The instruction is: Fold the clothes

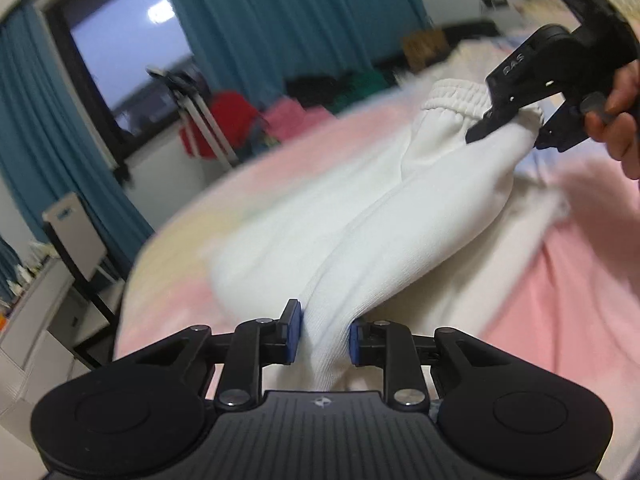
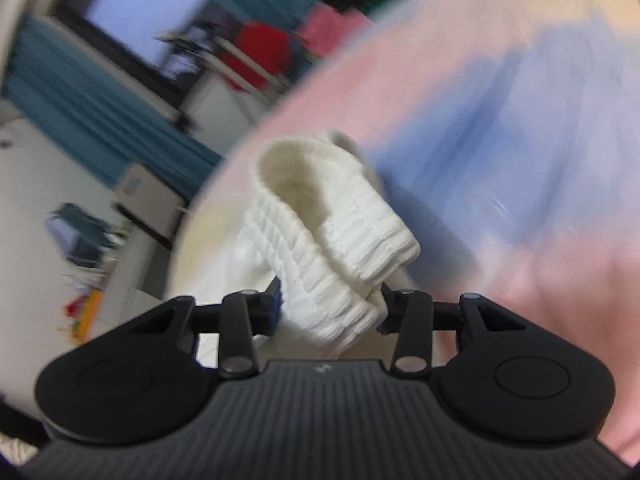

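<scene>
A pair of white sweatpants (image 1: 400, 216) stretches between two hand-held grippers above a bed covered in a pastel bedspread (image 1: 560, 300) of pink, cream and blue patches. In the left wrist view, the left gripper (image 1: 325, 332) sits at the bottom centre of the frame, its blue-padded jaws clamped on a bunched fold of the white fabric, which runs up and to the right across the frame. At the upper right, the right gripper (image 1: 516, 128) — held by a person's hand (image 1: 618, 120) at the frame's right edge — grips the pants at the elastic waistband (image 1: 456, 98), its jaws closed on the gathered cloth.

The right wrist view shows the same hold from close in: the ribbed waistband (image 2: 332, 232) folds over itself at the centre of the frame, pinched between the right gripper's jaws (image 2: 330, 308) at lower centre. Behind it the bedspread blurs in pink and blue.

The room beyond is soft with motion blur. Teal curtains (image 1: 272, 20) hang along the top of the left wrist view, framing a dark-framed window (image 1: 128, 48) at upper left. Below the window stands a drying rack (image 1: 200, 112) with a red garment (image 1: 224, 120) — beside it, a pink one (image 1: 288, 114). A pale folding chair (image 1: 76, 232) with black legs stands at the left edge, just off the corner of the bed.
</scene>
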